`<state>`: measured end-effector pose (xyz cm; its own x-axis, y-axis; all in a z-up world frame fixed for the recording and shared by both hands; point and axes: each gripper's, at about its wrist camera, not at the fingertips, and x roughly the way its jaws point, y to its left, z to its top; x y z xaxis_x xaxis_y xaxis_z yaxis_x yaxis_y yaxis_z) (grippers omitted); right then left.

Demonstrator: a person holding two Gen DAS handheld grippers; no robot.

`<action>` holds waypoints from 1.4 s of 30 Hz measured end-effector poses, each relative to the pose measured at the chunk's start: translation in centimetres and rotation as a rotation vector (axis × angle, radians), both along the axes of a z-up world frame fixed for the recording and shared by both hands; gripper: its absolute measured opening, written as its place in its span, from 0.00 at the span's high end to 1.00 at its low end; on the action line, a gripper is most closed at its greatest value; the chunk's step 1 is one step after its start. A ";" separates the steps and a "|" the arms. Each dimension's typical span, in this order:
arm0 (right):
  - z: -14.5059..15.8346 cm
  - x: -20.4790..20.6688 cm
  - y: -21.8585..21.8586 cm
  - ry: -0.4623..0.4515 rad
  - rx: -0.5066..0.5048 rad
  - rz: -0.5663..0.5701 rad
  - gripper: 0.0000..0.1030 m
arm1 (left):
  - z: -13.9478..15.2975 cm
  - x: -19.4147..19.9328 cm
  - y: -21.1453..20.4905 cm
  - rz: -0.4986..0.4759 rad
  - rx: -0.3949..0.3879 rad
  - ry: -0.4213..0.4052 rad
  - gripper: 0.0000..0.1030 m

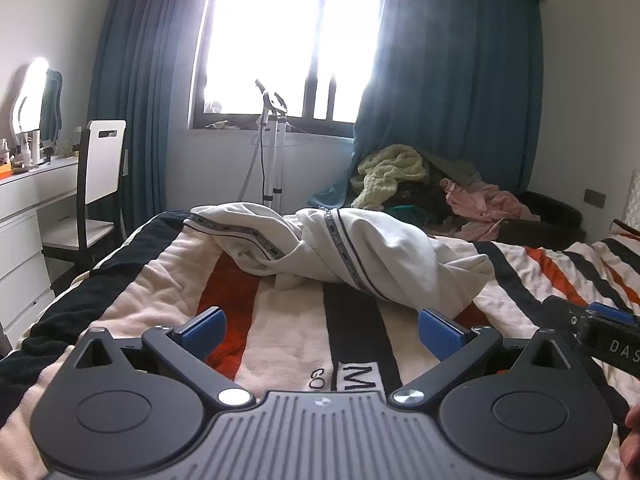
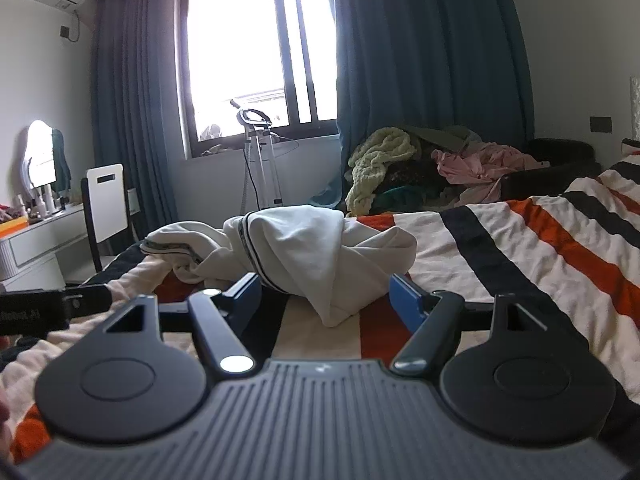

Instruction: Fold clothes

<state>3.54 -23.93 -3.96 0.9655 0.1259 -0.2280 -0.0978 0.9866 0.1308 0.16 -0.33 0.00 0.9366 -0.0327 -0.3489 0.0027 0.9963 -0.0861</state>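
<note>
Striped cream, black and orange blanket covers the bed. Crumpled white garment with grey-black trim lies bunched mid-bed, unfolded; folding not begun. Left gripper hovers short of it, tilted slightly down, jaws wide, empty. Right gripper low, jaws apart, garment's tip between, ungripped.

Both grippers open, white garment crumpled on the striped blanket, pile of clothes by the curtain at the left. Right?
Not the side. The pile of clothes sits by the curtain at the right, as the left wrist view shows. The rest holds.
</note>
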 end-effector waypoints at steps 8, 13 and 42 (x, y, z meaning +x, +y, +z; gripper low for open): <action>0.1 -0.1 0.1 0.001 0.045 -0.006 0.29 | -0.3 -0.1 0.5 -0.011 0.006 0.001 0.00; 0.1 -0.1 -0.3 -0.001 0.060 -0.002 0.29 | -0.7 0.4 -0.1 0.001 0.014 0.012 0.00; 0.0 0.0 -0.2 0.001 0.042 -0.020 0.29 | -1.5 1.3 -0.3 0.020 -0.005 0.082 0.00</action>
